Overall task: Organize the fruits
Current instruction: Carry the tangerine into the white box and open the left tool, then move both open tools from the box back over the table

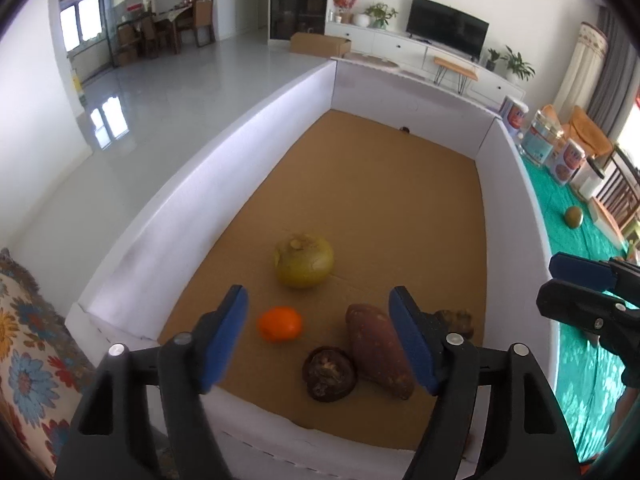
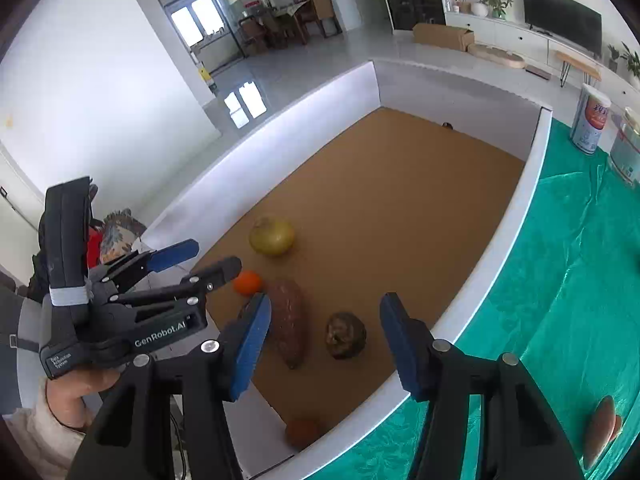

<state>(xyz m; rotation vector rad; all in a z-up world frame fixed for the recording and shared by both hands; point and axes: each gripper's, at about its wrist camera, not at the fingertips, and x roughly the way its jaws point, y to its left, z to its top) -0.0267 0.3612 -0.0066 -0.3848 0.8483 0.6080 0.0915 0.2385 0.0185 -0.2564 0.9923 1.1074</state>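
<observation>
Hovering over box [image 1: 248, 128]: both grippers, left [image 1: 318, 334] and right [image 2: 325, 336], agape, empty. Centre right on brown fruit [image 2: 345, 335]; avoid sweet potato [image 2: 289, 320].

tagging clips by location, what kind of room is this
Most likely a home living room, open to a dining area: a flat-screen TV on a long white media cabinet, potted plants, and a dining table with wooden chairs behind.

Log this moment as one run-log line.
left gripper: open, empty, above tray's near end | right gripper: open, empty | white-walled cardboard-floored tray: small round orange fruit, long reddish-brown sweet potato
</observation>
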